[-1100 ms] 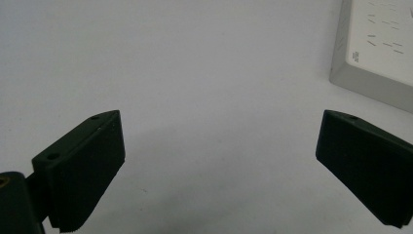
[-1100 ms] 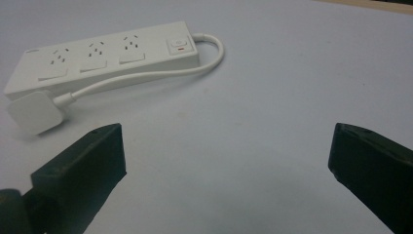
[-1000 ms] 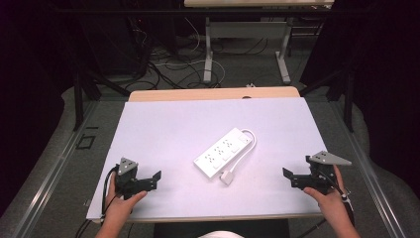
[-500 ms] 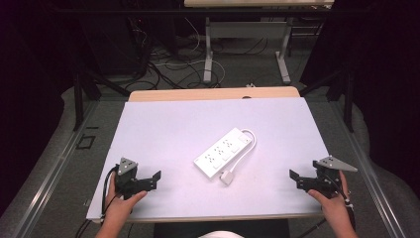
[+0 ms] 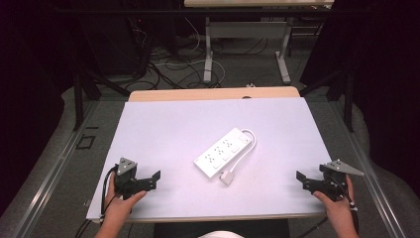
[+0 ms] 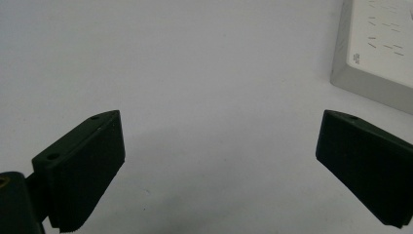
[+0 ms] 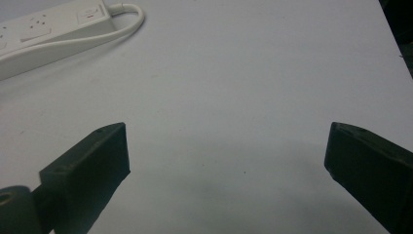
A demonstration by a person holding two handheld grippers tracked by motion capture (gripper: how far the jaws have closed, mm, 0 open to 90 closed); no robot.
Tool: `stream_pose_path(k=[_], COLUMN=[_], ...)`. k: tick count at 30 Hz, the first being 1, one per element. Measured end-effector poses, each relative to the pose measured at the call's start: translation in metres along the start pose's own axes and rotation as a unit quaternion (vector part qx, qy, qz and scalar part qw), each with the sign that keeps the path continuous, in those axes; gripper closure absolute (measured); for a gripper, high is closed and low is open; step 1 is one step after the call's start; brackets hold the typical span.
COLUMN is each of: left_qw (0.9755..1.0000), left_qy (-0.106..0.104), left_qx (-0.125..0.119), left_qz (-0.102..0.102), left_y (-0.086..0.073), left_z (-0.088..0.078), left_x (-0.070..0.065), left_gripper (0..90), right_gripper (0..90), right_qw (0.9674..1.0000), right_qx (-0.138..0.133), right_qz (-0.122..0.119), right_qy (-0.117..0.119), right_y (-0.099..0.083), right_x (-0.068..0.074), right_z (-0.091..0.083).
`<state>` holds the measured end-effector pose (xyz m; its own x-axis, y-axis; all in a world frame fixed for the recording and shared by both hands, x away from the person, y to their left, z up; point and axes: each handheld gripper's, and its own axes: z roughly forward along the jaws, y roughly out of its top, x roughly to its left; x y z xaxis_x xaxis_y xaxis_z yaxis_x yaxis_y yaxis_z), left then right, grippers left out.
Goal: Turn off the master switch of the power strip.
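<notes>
1. So far nothing has been picked up: a white power strip (image 5: 223, 152) lies flat near the middle of the worktop (image 5: 163, 129), set on a slant, one end toward the near edge and the other toward the far right corner.

2. Its white cord (image 5: 242, 151) loops out of the far end, runs back along the right side of the strip, and ends in a plug (image 5: 227, 177) lying on the worktop just beside the near end. The plug is not in any socket.

3. The left gripper (image 5: 154, 179) sits low near the near left corner, held in the person's left hand (image 5: 118, 208). Its jaws stand wide apart with nothing between them. In the left gripper view (image 6: 219, 161), bare worktop lies between the jaws and a corner of the power strip (image 6: 375, 53) shows at the upper right, well apart.

4. The right gripper (image 5: 303, 179) is near the near right corner, held in the right hand (image 5: 339, 210). Its jaws are also spread wide and hold nothing. In the right gripper view (image 7: 226, 170), the power strip (image 7: 44, 34) and the loop of cord (image 7: 131, 14) show at the upper left, well apart.

5. Judging from this, the work is at its very start. Both grippers flank the power strip without touching it. The reach, the grasp of cord or plug, and any handling of the strip all look yet to be done.
</notes>
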<state>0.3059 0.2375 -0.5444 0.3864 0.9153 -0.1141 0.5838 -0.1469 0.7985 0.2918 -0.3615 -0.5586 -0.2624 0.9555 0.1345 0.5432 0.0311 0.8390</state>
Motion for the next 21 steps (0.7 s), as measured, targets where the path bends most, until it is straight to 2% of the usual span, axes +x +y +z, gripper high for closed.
stream_pose_path(k=[1, 2, 3, 5, 6, 7, 8, 9, 11, 21], left_qw=[1.0, 1.0, 1.0, 1.0, 1.0, 1.0, 1.0, 1.0, 1.0, 1.0], left_qy=[0.0, 0.0, 0.0, 0.0, 0.0, 0.0, 0.0, 0.0, 0.0, -0.002], left_qx=[0.0, 0.0, 0.0, 0.0, 0.0, 0.0, -0.001, -0.001, -0.001, -0.001], left_qz=[0.0, 0.0, 0.0, 0.0, 0.0, 0.0, 0.0, 0.001, 0.001, 0.0], left_y=[0.0, 0.0, 0.0, 0.0001, 0.0001, 0.0002, 0.0002, 0.0002, 0.0003, 0.0003], left_z=[0.0, 0.0, 0.0, 0.0, 0.0001, 0.0001, 0.0002, 0.0002, 0.0003, 0.0012], left_x=[-0.0001, -0.0001, -0.0001, -0.0001, -0.0001, 0.0, 0.0002, 0.0002, 0.0002, -0.0001], left_gripper=[3.8, 3.8, 3.8, 3.8, 3.8, 3.8, 3.8, 3.8, 3.8, 3.9], right_gripper=[2.5, 2.7, 2.9, 3.2, 3.3, 3.3, 3.3, 3.4, 3.5, 3.8], right_qw=[0.9999, 1.0, 1.0, 1.0, 1.0, 1.0, 0.9999, 0.9999, 0.9998, 0.9998], right_qx=[-0.012, -0.005, 0.003, 0.004, -0.007, 0.004, 0.006, -0.004, 0.008, 0.011], right_qz=[-0.002, 0.002, 0.005, 0.005, 0.003, 0.007, 0.01, 0.007, 0.019, 0.012], right_qy=[-0.003, 0.003, -0.001, -0.001, -0.005, -0.004, -0.004, -0.006, -0.008, -0.006], right_y=[-0.0006, -0.0009, -0.0007, -0.0012, -0.002, -0.0018, -0.002, -0.0028, -0.0028, -0.0027], right_x=[-0.0008, -0.0015, -0.0011, -0.002, -0.0029, -0.0033, -0.0037, -0.0048, -0.0037, -0.0041], right_z=[0.0016, 0.0006, -0.0007, -0.0008, 0.0008, -0.0009, -0.0011, 0.0001, -0.0014, -0.0005])
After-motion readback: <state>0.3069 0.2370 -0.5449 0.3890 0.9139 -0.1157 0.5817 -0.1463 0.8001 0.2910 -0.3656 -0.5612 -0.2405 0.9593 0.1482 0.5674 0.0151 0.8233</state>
